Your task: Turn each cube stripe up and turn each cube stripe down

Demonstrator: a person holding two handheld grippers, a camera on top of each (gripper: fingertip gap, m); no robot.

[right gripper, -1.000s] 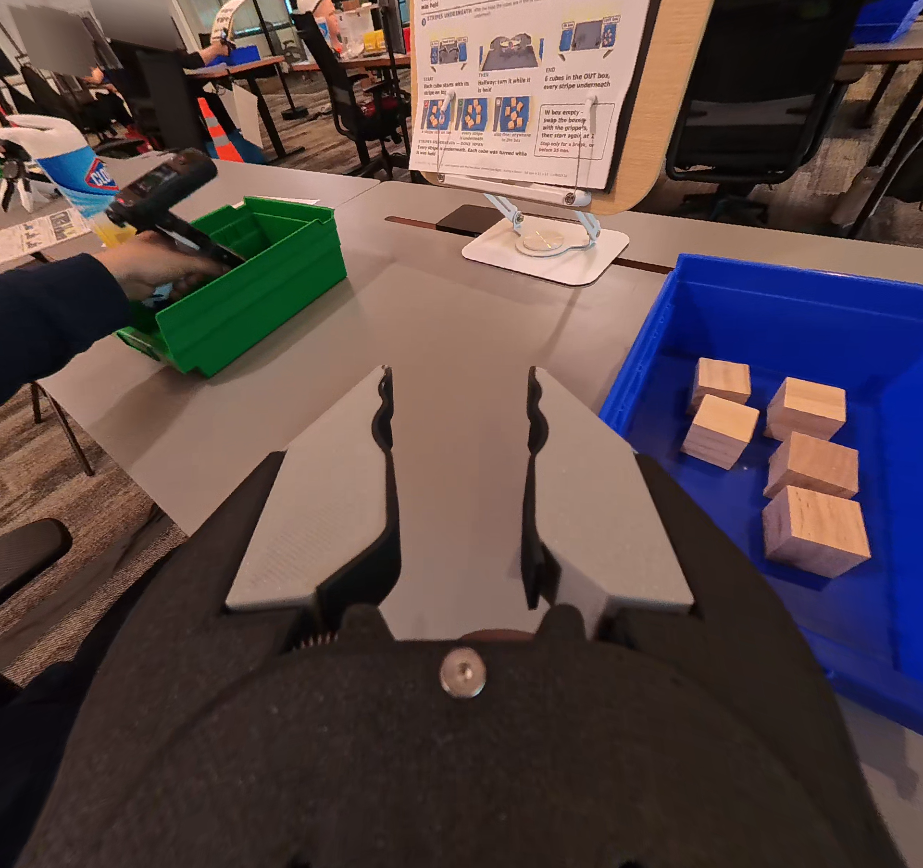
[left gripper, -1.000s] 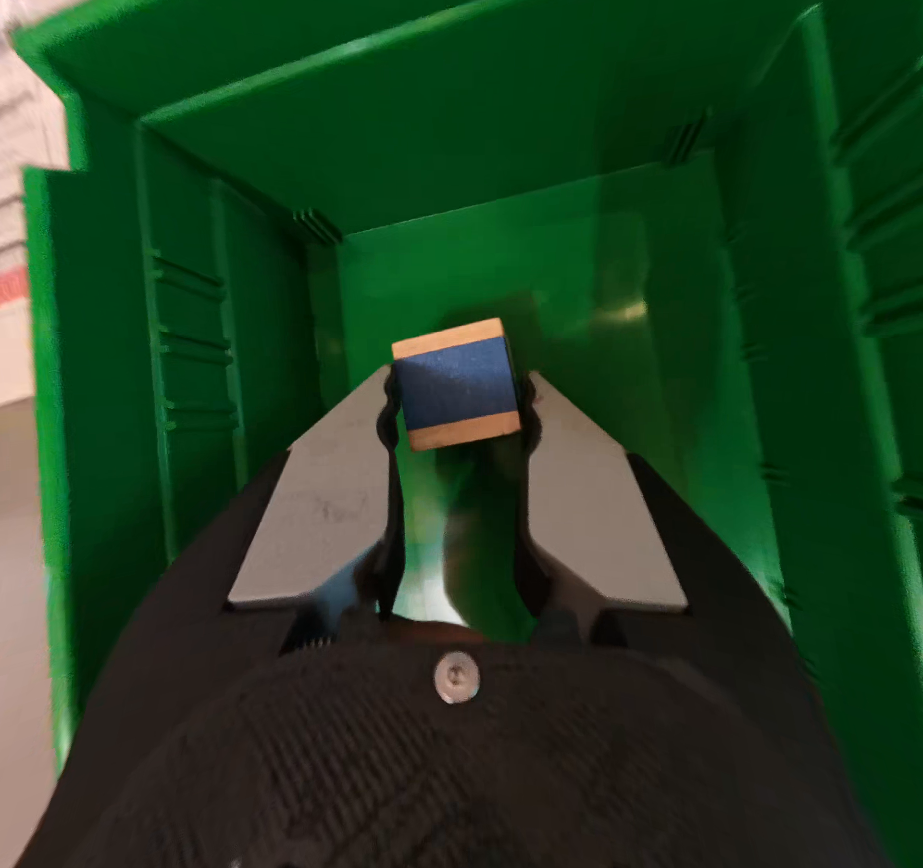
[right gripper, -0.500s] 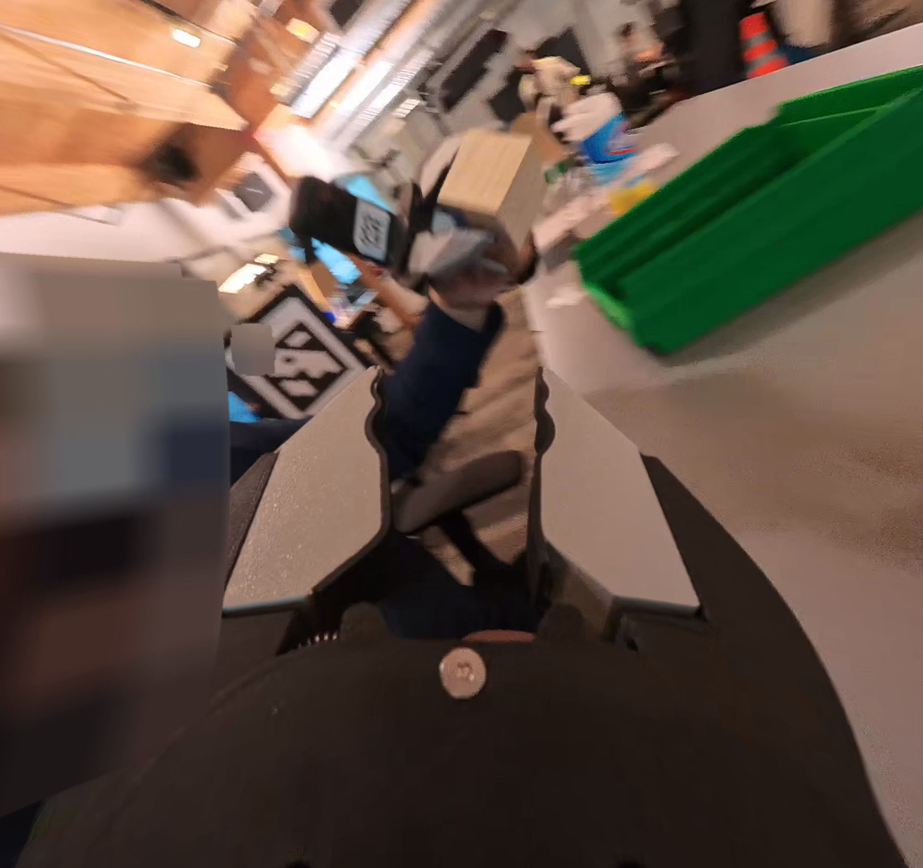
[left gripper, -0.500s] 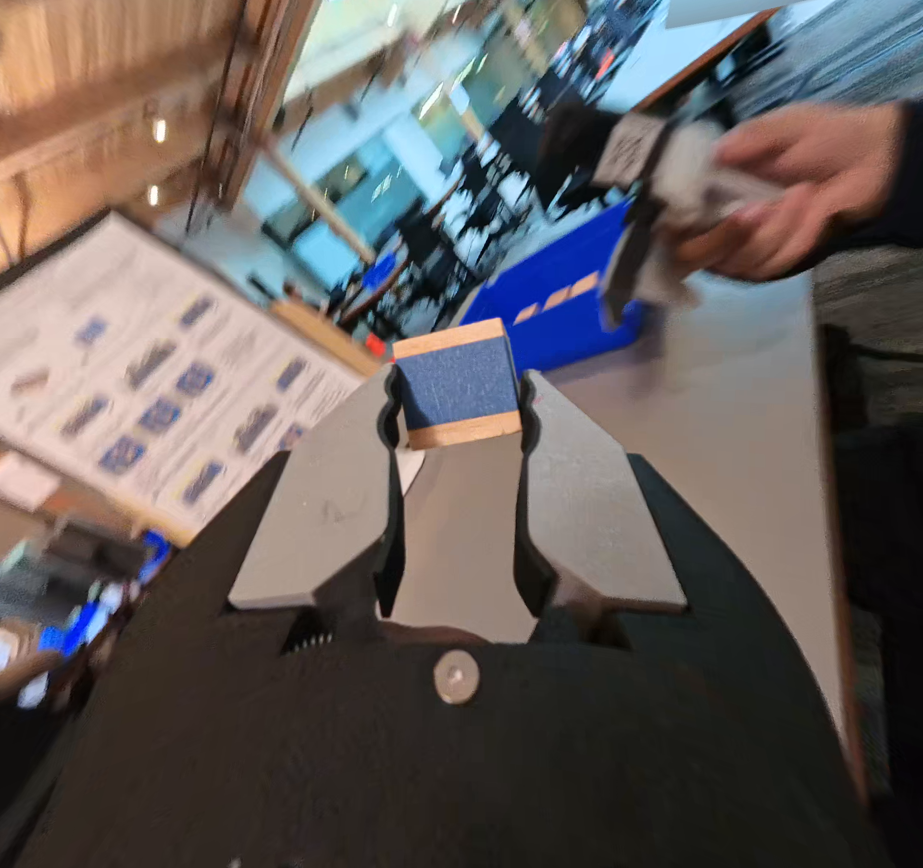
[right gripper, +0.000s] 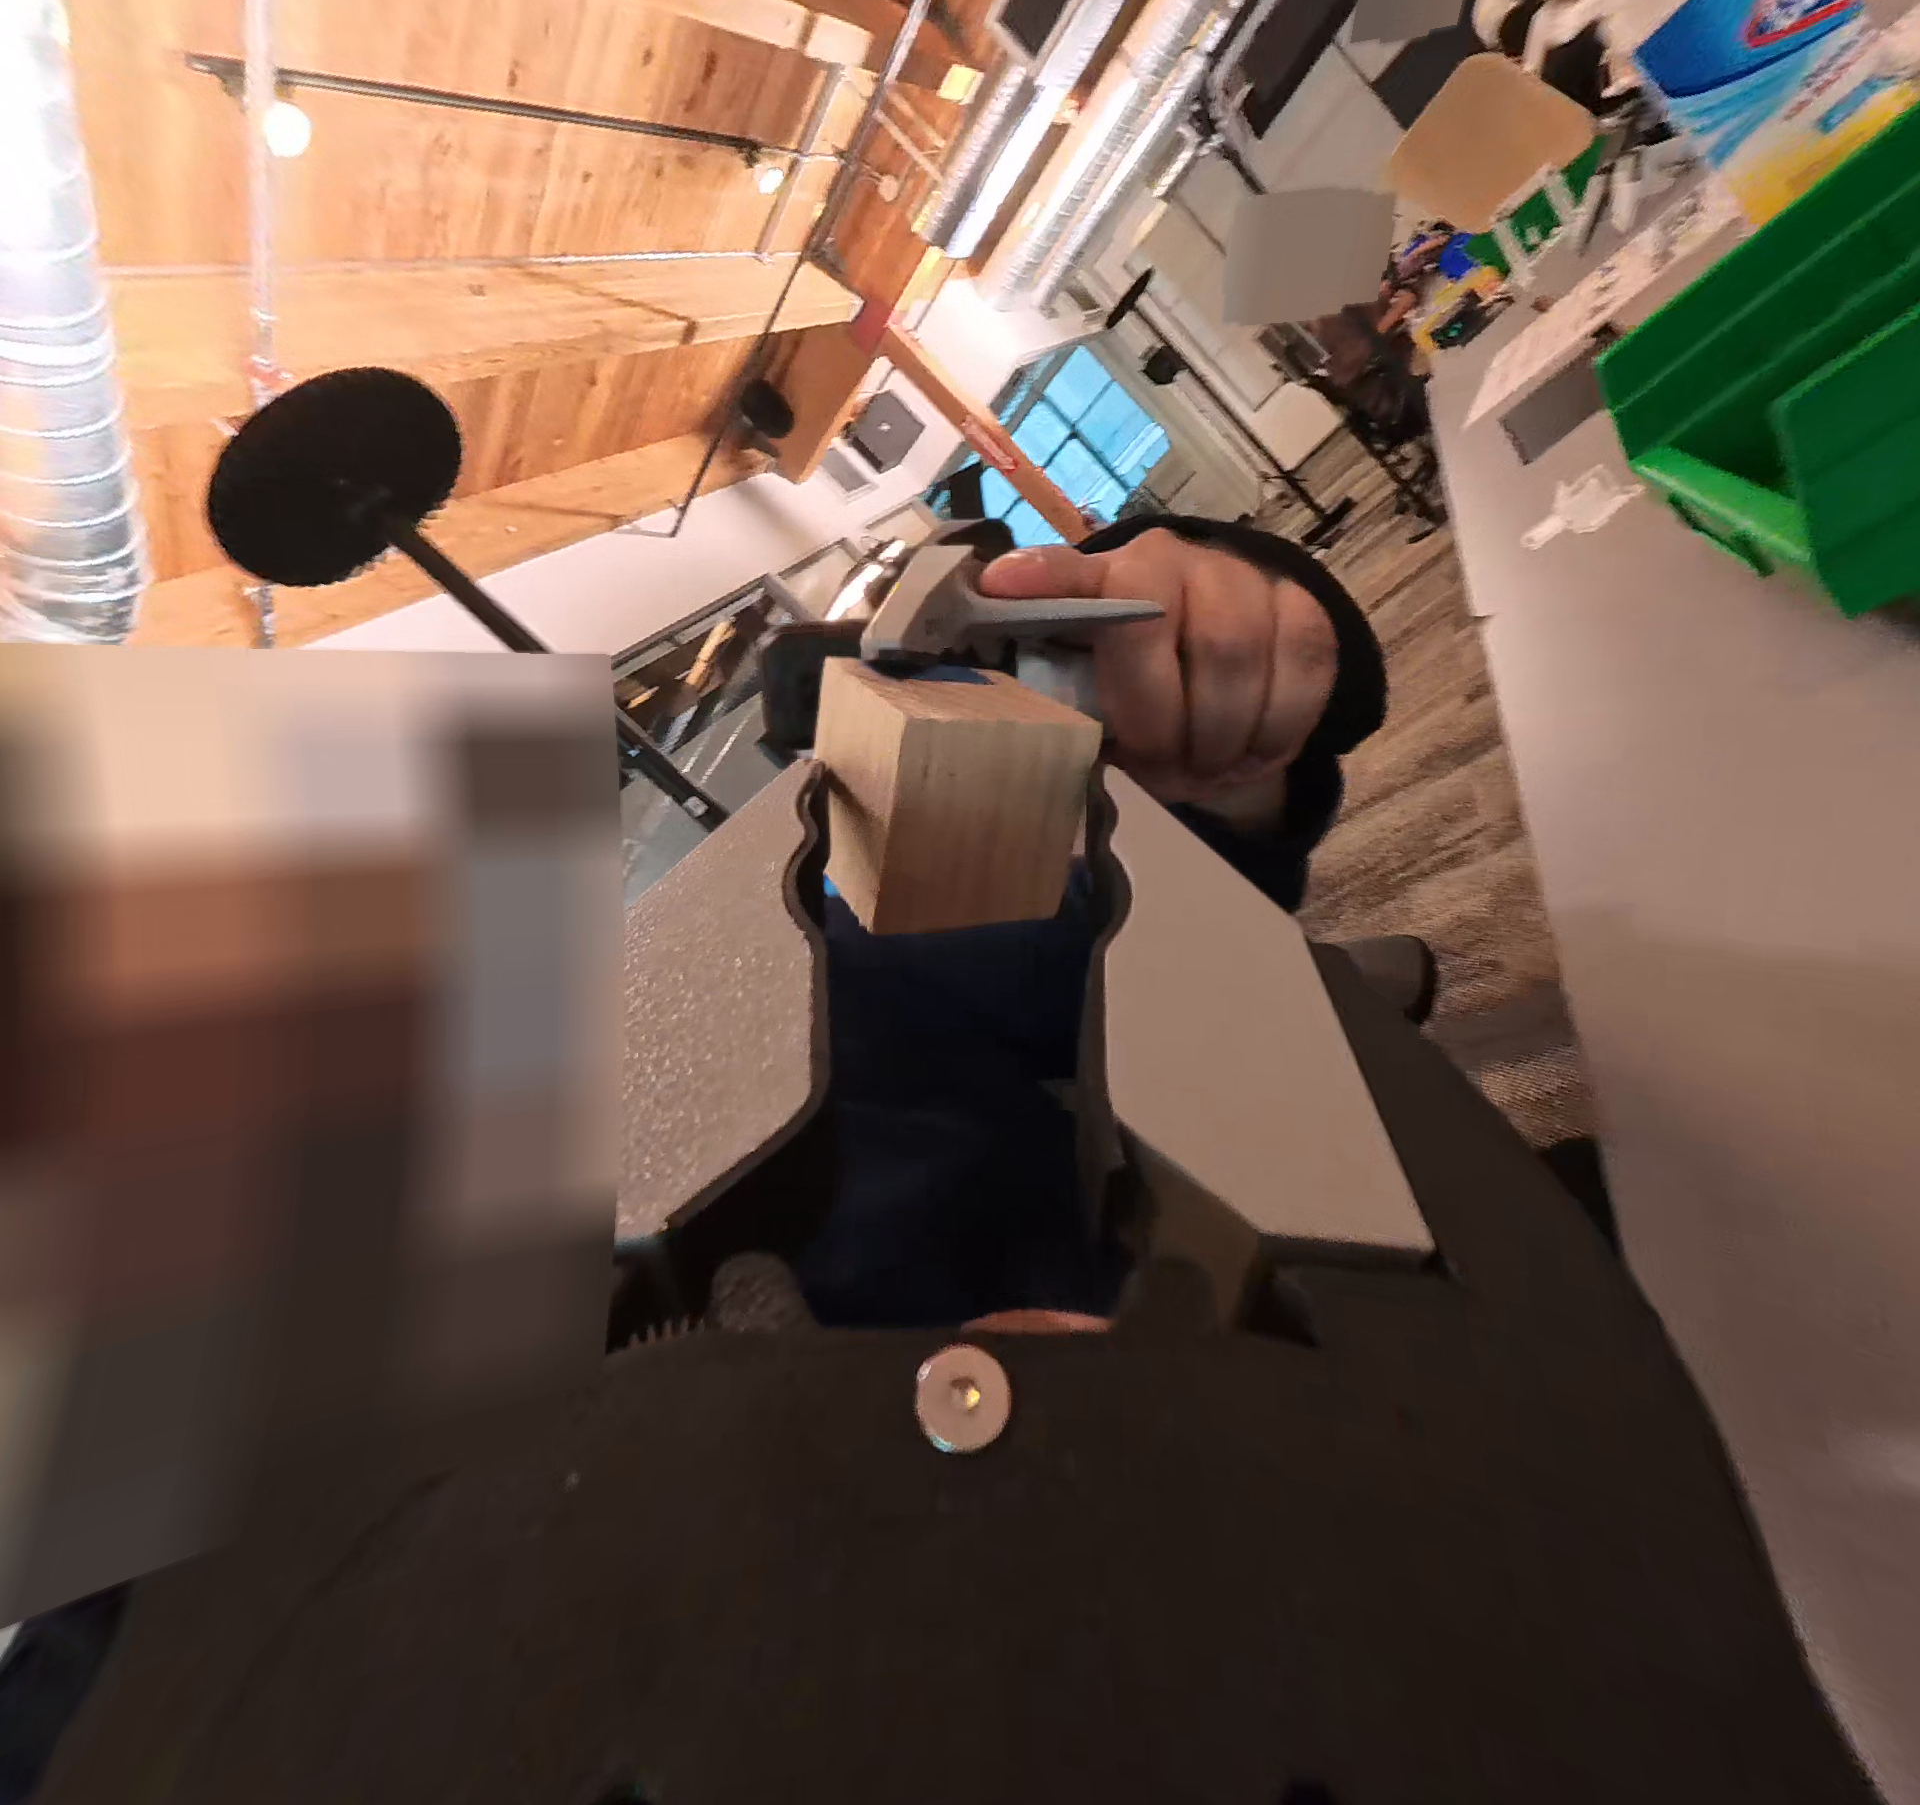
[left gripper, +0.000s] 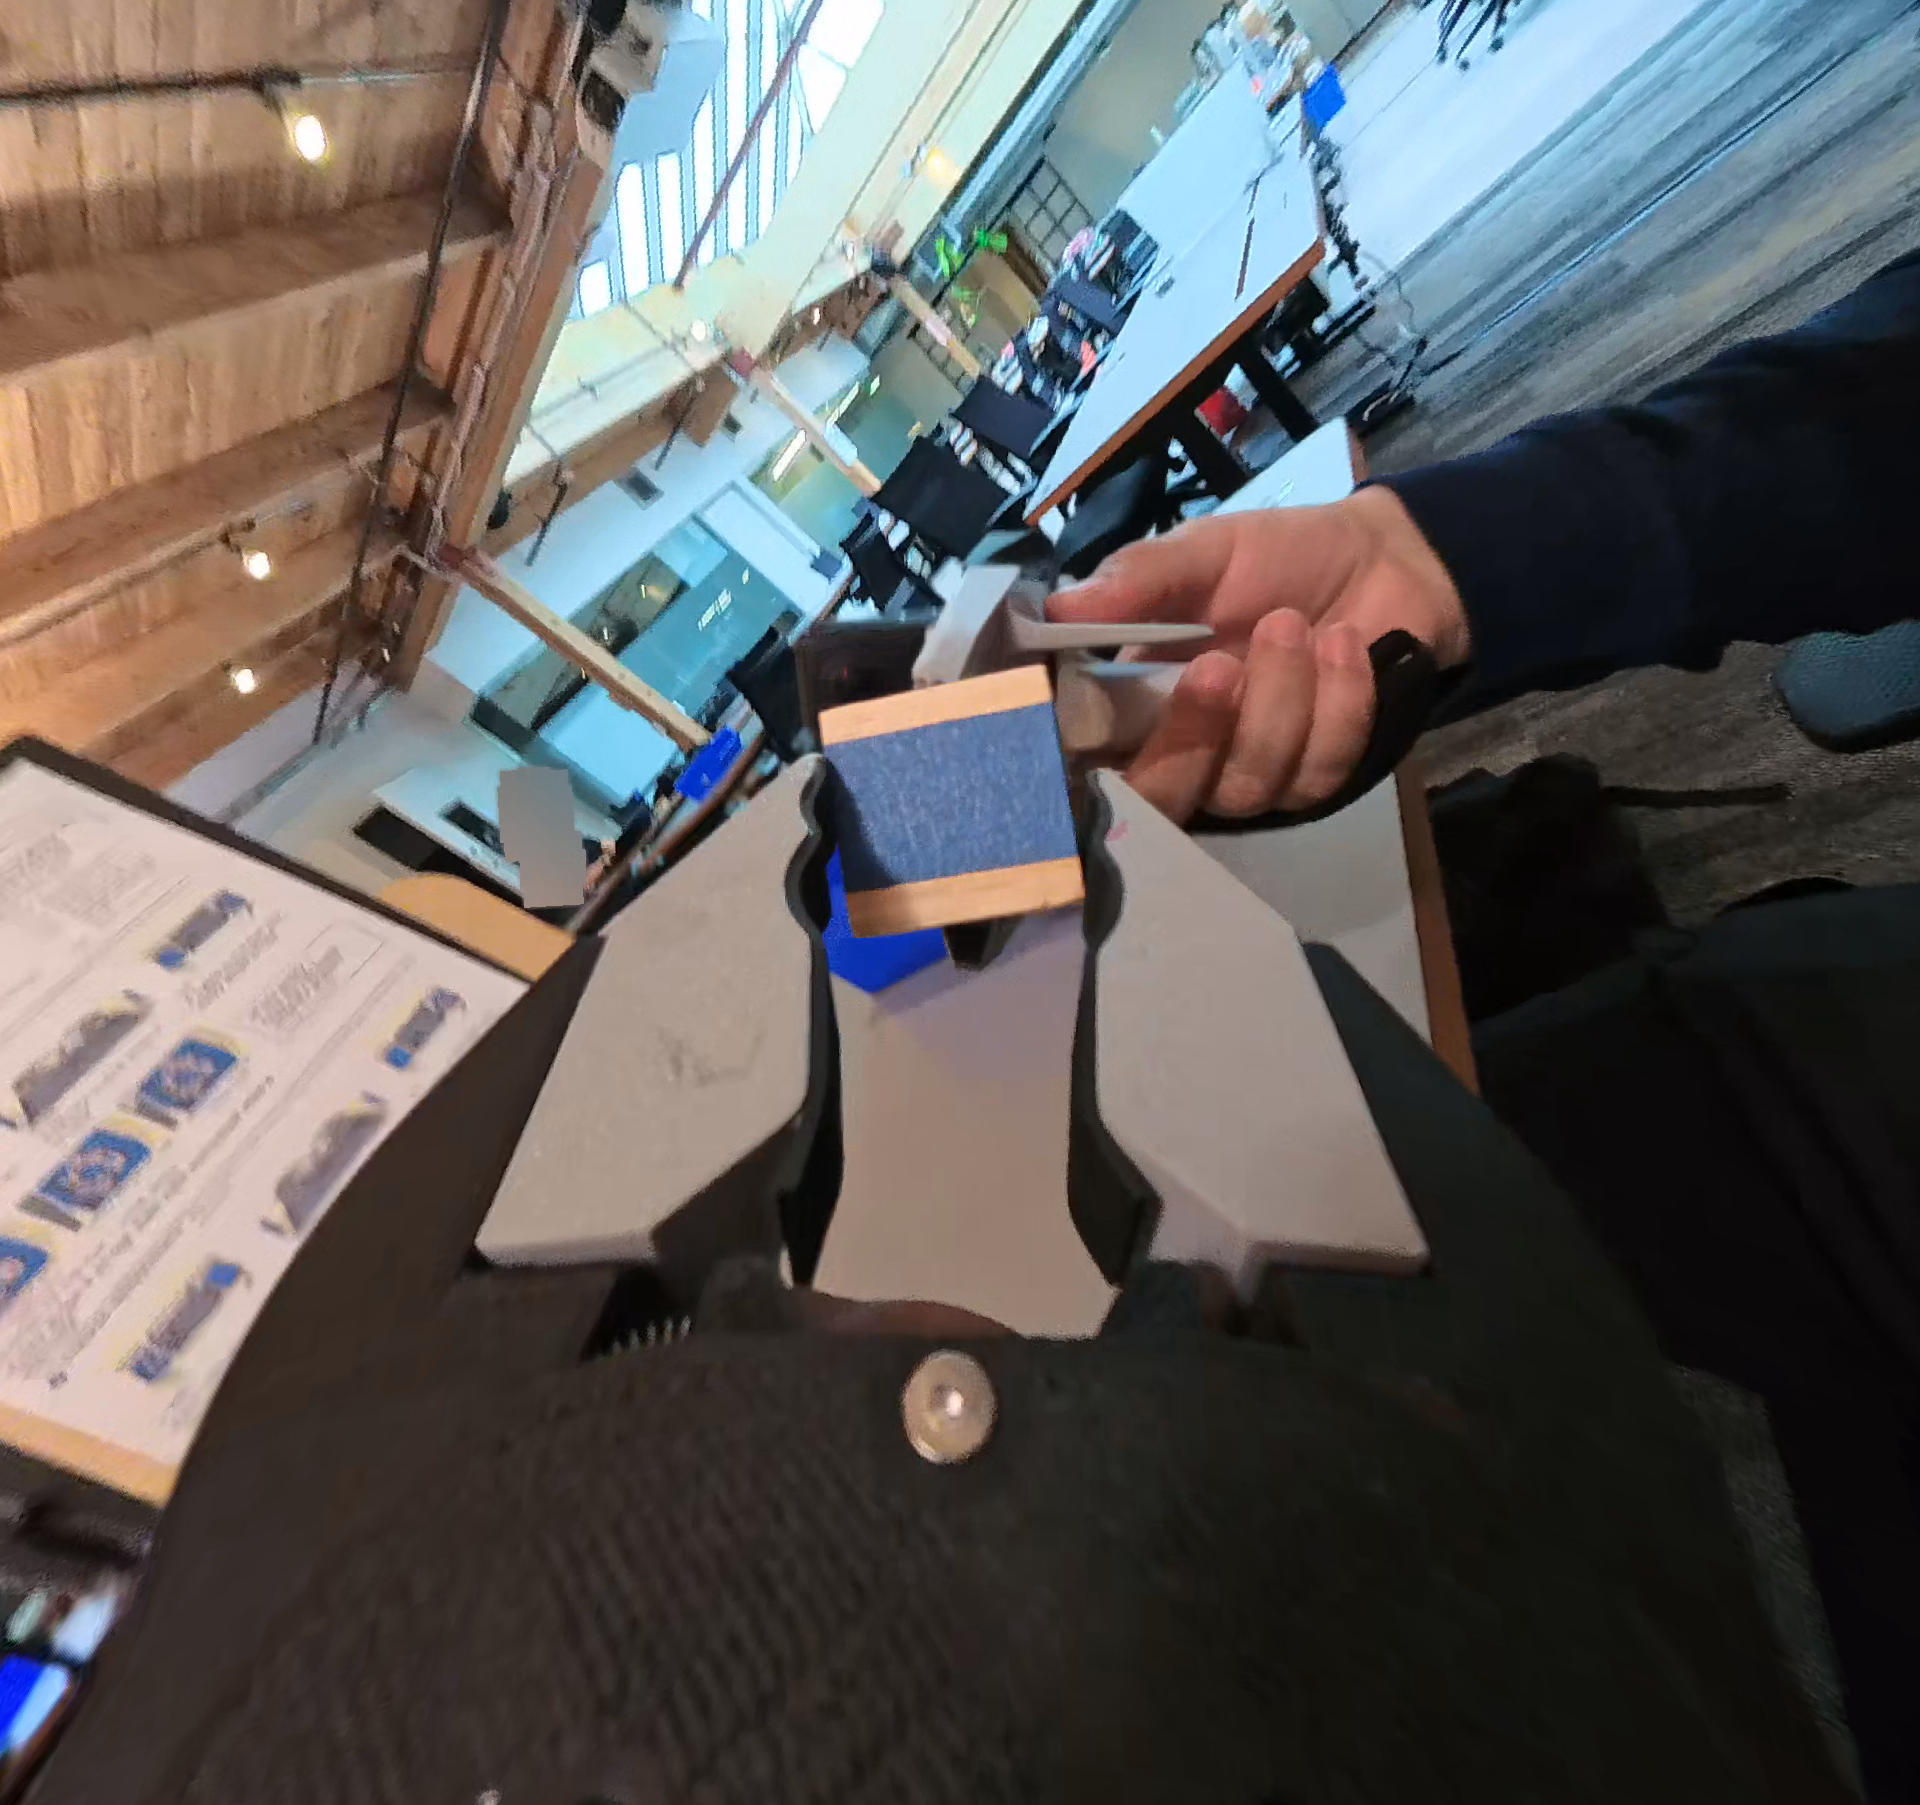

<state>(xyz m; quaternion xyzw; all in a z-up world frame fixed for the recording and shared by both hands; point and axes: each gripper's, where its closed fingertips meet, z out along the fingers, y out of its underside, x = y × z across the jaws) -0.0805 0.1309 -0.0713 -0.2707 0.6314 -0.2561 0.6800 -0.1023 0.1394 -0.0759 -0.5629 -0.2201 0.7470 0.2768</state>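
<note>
Mid-air handover — left tool [left gripper: 951, 846] grips the cube [left gripper: 951, 815], right tool [right gripper: 956, 825] brackets it, grip unclear; next: right clamps, left releases.

Wooden cube [left gripper: 951, 808] (blue stripe face toward left camera) held aloft, pinched between both tongs.

- A pale grey tabletop with a brown wooden edge [left gripper: 1340, 903] stretches beyond the left gripper's fingers; a bright blue plastic bin [left gripper: 883, 955] sits on it between the fingertips.
- To the right of the right gripper's fingers, a green plastic bin [right gripper: 1787, 405] rests on the grey surface.
</note>
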